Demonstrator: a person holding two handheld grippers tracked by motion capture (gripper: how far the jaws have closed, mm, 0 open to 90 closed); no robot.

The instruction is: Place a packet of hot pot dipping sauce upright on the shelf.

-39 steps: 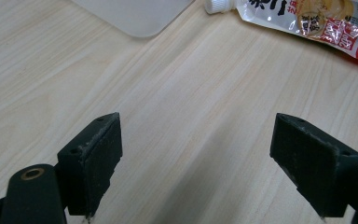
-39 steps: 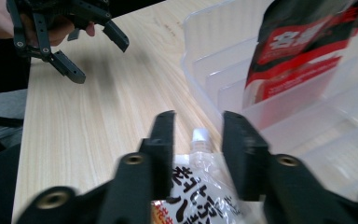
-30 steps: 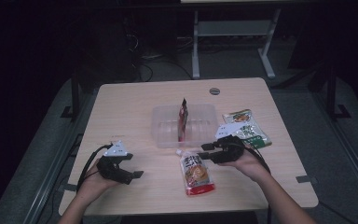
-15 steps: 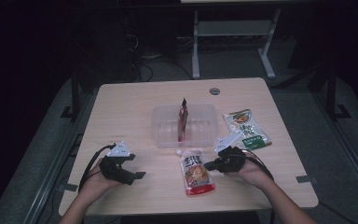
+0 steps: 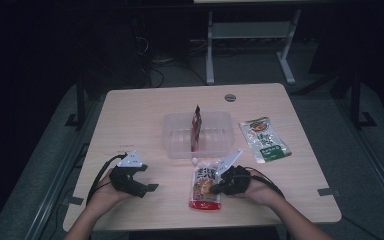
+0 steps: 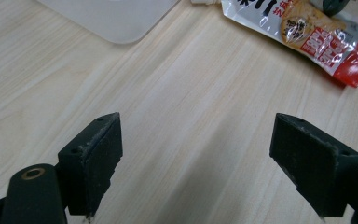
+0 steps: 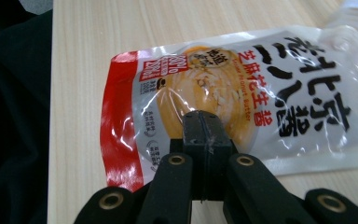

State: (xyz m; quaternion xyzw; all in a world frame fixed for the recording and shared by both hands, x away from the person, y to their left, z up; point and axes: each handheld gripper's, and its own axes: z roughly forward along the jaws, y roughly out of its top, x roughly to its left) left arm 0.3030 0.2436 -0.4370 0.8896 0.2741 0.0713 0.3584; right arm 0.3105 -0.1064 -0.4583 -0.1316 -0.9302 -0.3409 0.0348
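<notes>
A white and red sauce pouch [image 5: 204, 190] lies flat on the wooden table near the front edge; it also shows in the right gripper view [image 7: 270, 93] and in the left gripper view [image 6: 303, 28]. My right gripper [image 5: 216, 189] points left over the pouch's right side. Its jaws are shut together [image 7: 204, 126] right above the pouch's printed face, with nothing seen between them. My left gripper [image 5: 147, 187] rests at the front left, open [image 6: 214, 144] over bare wood, a short way left of the pouch.
A clear plastic tray [image 5: 215, 116] sits mid-table with a red packet [image 5: 196, 125] standing upright in it; its corner [image 6: 116, 18] shows in the left gripper view. A green pouch [image 5: 264, 139] lies right of the tray. A round grommet [image 5: 230, 97] is at the back.
My right gripper has moved from beside the tray towards the front edge and now sits over the white and red pouch. The left gripper has stayed put.
</notes>
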